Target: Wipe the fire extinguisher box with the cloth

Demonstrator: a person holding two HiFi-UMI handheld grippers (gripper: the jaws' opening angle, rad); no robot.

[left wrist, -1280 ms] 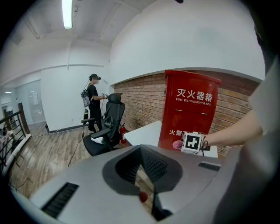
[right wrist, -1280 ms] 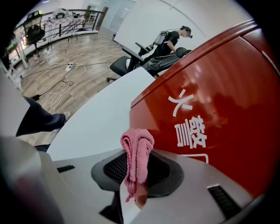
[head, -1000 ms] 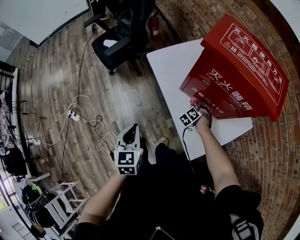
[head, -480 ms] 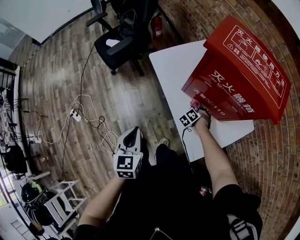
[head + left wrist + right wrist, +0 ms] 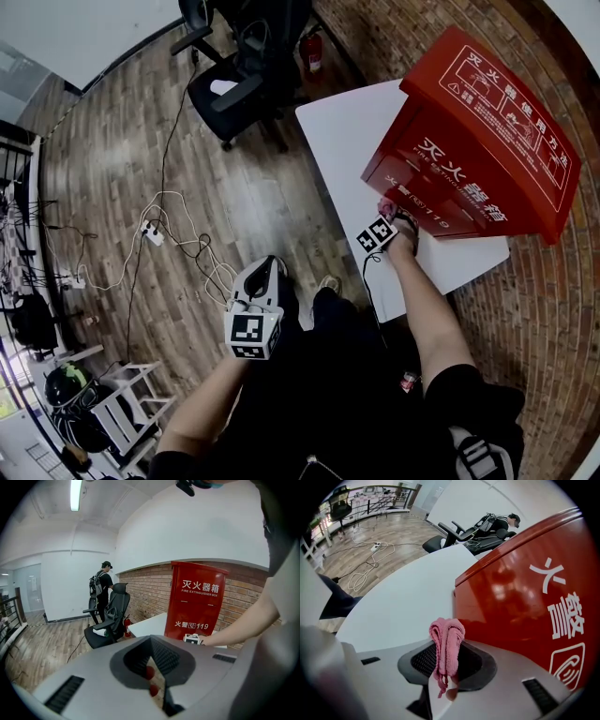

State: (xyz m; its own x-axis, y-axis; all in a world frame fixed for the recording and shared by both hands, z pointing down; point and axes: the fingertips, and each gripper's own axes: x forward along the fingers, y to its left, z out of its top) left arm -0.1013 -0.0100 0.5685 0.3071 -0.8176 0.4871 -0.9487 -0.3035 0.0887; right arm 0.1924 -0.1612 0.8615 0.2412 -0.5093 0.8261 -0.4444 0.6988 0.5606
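Note:
The red fire extinguisher box (image 5: pixel 478 141) stands on a white table (image 5: pixel 347 131) by the brick wall. My right gripper (image 5: pixel 389 214) is shut on a bunched pink cloth (image 5: pixel 385 205) and holds it at the lower left corner of the box's front. In the right gripper view the cloth (image 5: pixel 447 644) sticks up between the jaws, right beside the red panel (image 5: pixel 525 588). My left gripper (image 5: pixel 262 277) hangs low over the wooden floor, away from the table, jaws together and nothing in them (image 5: pixel 157 672). The box (image 5: pixel 197 602) shows ahead in the left gripper view.
A black office chair (image 5: pixel 234 80) and a small red extinguisher (image 5: pixel 310 52) stand on the floor beyond the table. Cables and a power strip (image 5: pixel 155 232) lie on the floor to the left. A white rack (image 5: pixel 112 403) is at the lower left. A person (image 5: pixel 101 590) stands far back.
The right gripper with the cloth has shifted only slightly along the box's lower front. The left gripper has barely moved.

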